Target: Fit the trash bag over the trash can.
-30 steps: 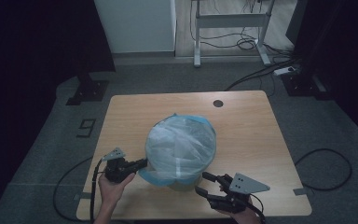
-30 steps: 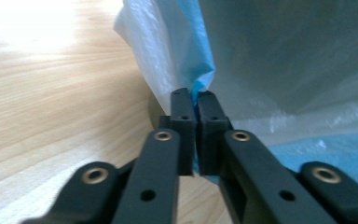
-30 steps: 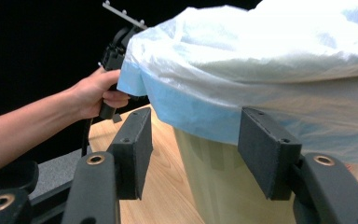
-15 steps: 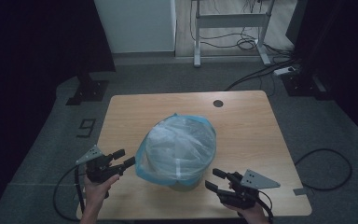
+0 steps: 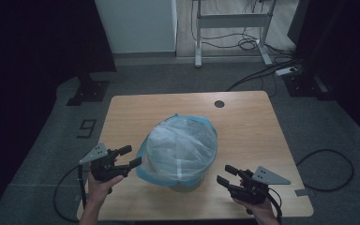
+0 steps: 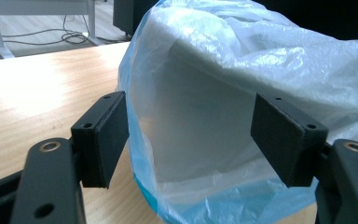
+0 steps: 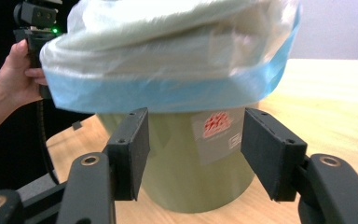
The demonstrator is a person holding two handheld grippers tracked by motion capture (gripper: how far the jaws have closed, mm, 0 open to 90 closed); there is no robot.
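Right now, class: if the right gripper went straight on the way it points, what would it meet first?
Most likely the pale green bin, below the blue-edged plastic bag draped over its top. The right gripper stands open with the bin's wall straight ahead; the gap is hard to judge.

On the light wooden rectangular table [image 5: 122, 112] we see a pale green round plastic bin [image 7: 186, 158] standing near the middle toward the near edge, with a translucent blue-rimmed plastic bag [image 5: 180, 147] draped over its top and hanging down its sides. We find the left gripper [image 5: 124, 157] just left of the bag and the right gripper [image 5: 225, 174] to its right near the front edge, each apart from it. Behind the bin, a small dark round hole [image 5: 219, 103] lies near the table's far edge.
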